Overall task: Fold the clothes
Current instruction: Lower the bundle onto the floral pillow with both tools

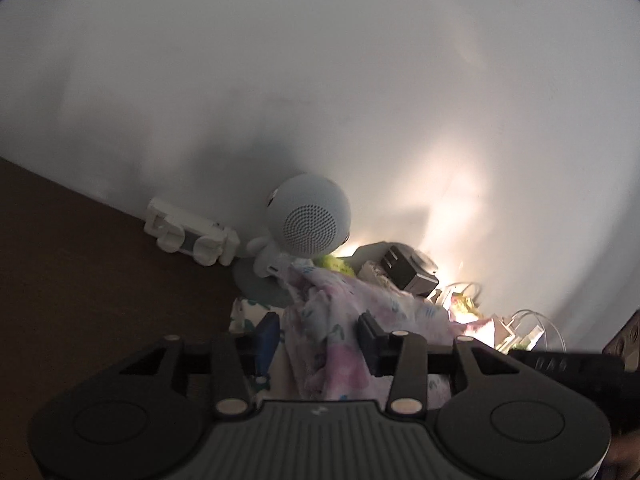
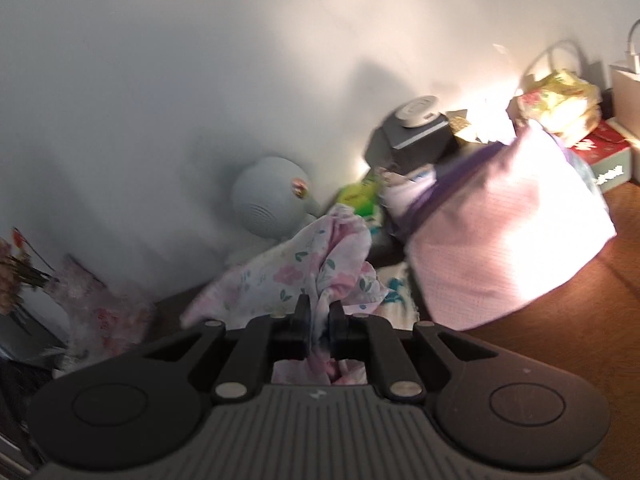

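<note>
Floral cloth [image 2: 320,256], white with pink flowers and small green leaves, hangs bunched and wrinkled in the air above the brown table [image 1: 80,280], close to the white wall. The right gripper [image 2: 319,322] has its jaws nearly together and pinches a gathered part of the cloth between them. The left gripper [image 1: 318,338] stands with its jaws wide; the same cloth passes through the gap, but I cannot see that the pads press it.

No clean fold or flat layer shows anywhere on this piece: it is crumpled, with loose ends falling down. Another printed fabric with teal marks [image 1: 244,312] lies on the table below, partly hidden, so I cannot tell if it is folded.

My judgement is that the folding of this garment is not complete. It needs spreading and straight edges before a neat fold is possible. Behind it stand a round grey speaker [image 1: 308,216] and a pink bag [image 2: 512,232].
</note>
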`<state>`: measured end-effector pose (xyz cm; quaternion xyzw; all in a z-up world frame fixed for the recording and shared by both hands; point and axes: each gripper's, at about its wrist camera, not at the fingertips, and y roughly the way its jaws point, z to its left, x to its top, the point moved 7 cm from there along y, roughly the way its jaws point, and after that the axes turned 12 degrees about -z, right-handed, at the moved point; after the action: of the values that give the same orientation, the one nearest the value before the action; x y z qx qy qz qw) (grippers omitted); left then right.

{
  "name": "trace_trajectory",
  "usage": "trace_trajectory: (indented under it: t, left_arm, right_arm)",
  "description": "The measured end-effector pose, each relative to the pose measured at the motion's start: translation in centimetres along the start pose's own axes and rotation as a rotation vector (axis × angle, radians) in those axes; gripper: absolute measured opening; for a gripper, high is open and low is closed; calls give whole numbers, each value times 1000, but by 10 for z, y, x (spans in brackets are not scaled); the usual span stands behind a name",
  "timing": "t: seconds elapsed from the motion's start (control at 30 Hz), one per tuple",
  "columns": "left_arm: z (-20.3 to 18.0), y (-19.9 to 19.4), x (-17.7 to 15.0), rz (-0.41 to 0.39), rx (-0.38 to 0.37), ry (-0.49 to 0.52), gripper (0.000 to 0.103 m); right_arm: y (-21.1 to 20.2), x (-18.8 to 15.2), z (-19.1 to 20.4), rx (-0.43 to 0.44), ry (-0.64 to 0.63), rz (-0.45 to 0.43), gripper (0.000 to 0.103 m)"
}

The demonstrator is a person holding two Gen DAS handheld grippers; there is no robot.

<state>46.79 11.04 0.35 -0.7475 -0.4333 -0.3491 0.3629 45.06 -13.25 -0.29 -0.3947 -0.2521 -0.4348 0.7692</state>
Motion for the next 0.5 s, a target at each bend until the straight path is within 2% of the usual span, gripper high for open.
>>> trace_trajectory:
  t: [0.17,0.3,0.37,0.43,0.5]
  left_arm:
    - [0,0,-5,9,17,-16,34]
    - [9,-10,-7,18,9,-60,37]
    - [16,-10,-8,34,14,-92,41]
    - [22,-11,-9,50,20,-125,51]
    - [29,-12,-9,66,25,-157,54]
  right_arm:
    - [3,-3,-12,11,55,6,12]
    - [-1,-2,-18,35,96,-1,26]
    - [-11,2,-18,47,103,-42,28]
    - [-17,9,-19,55,109,-88,28]
    - [-15,11,-20,65,132,-82,12]
